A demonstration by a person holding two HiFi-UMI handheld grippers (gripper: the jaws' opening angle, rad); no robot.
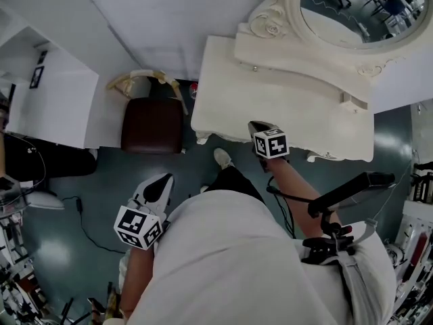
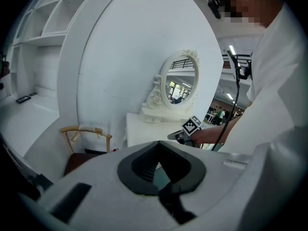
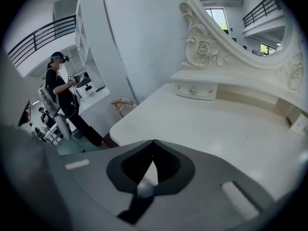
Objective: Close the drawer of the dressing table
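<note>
The cream desk sits toward 1 o'clock in the head view. It carries an oval mirror on a carved base along its far edge. At the desk's 9 o'clock a brown-seated chair stands on the grey-green floor. A black cable lies on the floor toward 8 o'clock.

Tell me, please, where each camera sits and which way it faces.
Head view: person's head, steeply down; dressing table, chair, left claw, right claw, torso.
Left gripper view: on left claw, facing dressing table, mirror; right claw, torso show.
Right gripper view: on right claw, facing dressing table, mirror; only its shut jaws.
Both gripper views share mirror, chair.
</note>
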